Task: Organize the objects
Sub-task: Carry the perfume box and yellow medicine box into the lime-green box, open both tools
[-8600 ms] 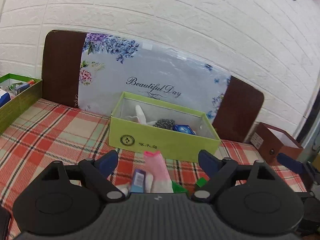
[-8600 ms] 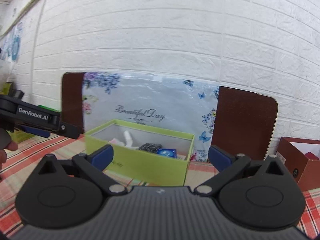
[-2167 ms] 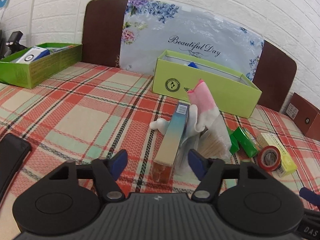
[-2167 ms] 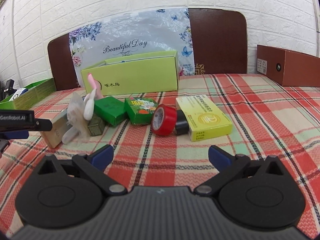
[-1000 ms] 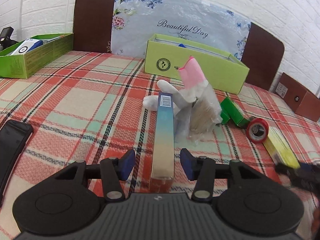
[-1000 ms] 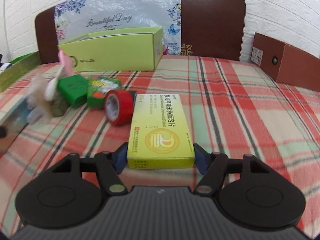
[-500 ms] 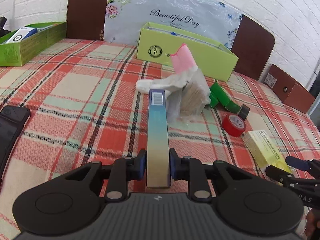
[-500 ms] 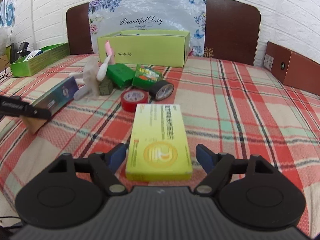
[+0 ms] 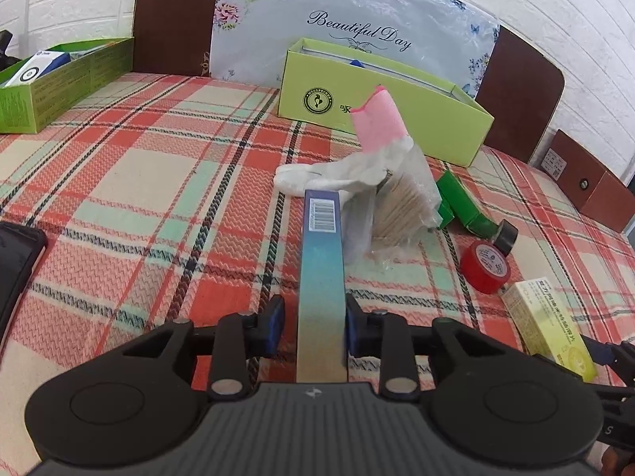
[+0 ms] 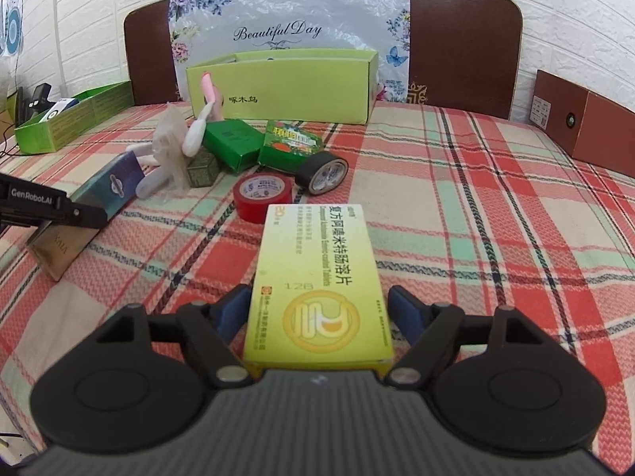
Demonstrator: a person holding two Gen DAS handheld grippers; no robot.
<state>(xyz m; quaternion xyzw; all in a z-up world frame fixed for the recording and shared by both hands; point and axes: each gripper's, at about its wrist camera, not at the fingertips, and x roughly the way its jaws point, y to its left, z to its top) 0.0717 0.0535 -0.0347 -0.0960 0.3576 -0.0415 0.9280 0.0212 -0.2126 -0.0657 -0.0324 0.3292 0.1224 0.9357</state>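
**Both tongs loaded: slim box on the left, medicine box on the right**

Left tongs [image 9: 313, 327] were clamped on the near end of a slim blue-to-tan carton [image 9: 320, 269], barcode at its far tip, held above the plaid bench [image 9: 119, 182]. Right tongs [image 10: 320, 311] straddled a yellow medicine box [image 10: 317, 277]; the left pad looked to touch it, a sliver of gap showed at the right, so whether the grip was firm I could not tell.

Advice: carry both level, keeping the long carton's free end from swinging, and clear the sock-and-bag pile [image 9: 377, 182] on the way to the lime box [image 10: 285, 85].

Writing read: "Beautiful Day" on the floral backdrop [image 10: 278, 31]; "啄木鸟" and a round Woodpecker seal on the lime box; "128" and Chinese tablet lettering on the medicine box; "GenRobot.AI" on the left tongs' arm.
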